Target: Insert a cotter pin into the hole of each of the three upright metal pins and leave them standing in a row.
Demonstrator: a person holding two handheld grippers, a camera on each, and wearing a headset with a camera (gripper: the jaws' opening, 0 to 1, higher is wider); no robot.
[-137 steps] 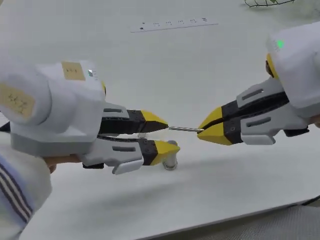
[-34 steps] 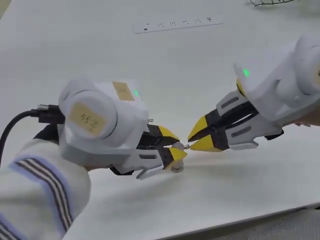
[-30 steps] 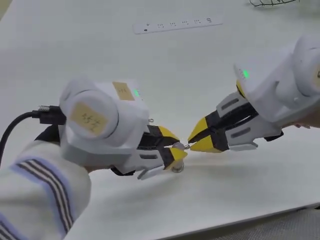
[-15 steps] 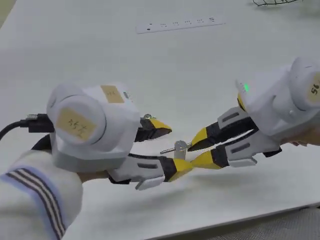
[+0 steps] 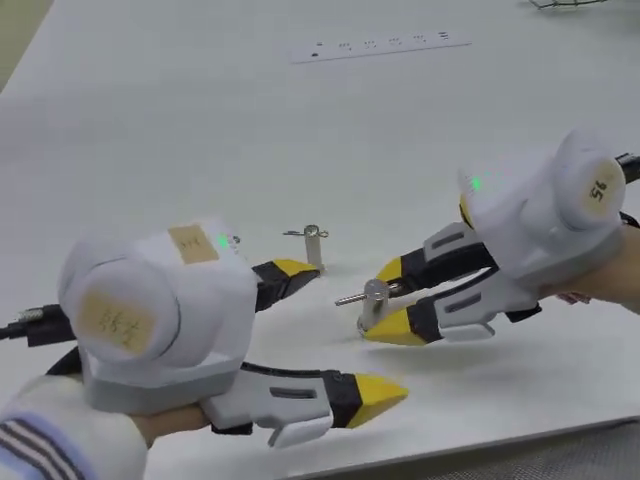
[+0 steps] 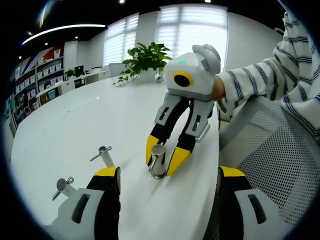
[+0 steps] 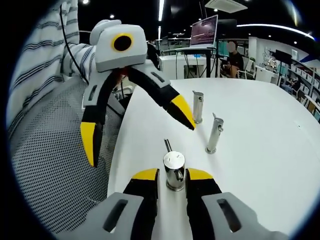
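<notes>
1. White-bodied left gripper [image 5: 345,330]: black jaws tipped yellow, tan stickers, green light, and a black cable [image 5: 25,325] at its rear.
2. Matching right gripper [image 5: 378,305], with a numbered tan sticker.
3. Behind the left gripper, a white sleeve [image 5: 45,450] with dark stripes.

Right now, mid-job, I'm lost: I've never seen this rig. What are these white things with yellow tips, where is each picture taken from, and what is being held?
There is no robot arm here: a person holds a tool with a two-fingered claw in each hand. The head view comes from a headset camera looking down at the white table. Each round picture comes from a camera riding on one claw, looking forward past its yellow tips. The left claw is open and holds nothing. The right claw is closed on a metal pin with a thin cotter pin through it. Two more stand on the table: a nearer pin and a farther pin, each topped with a cotter pin. A power strip lies farther back.
</notes>
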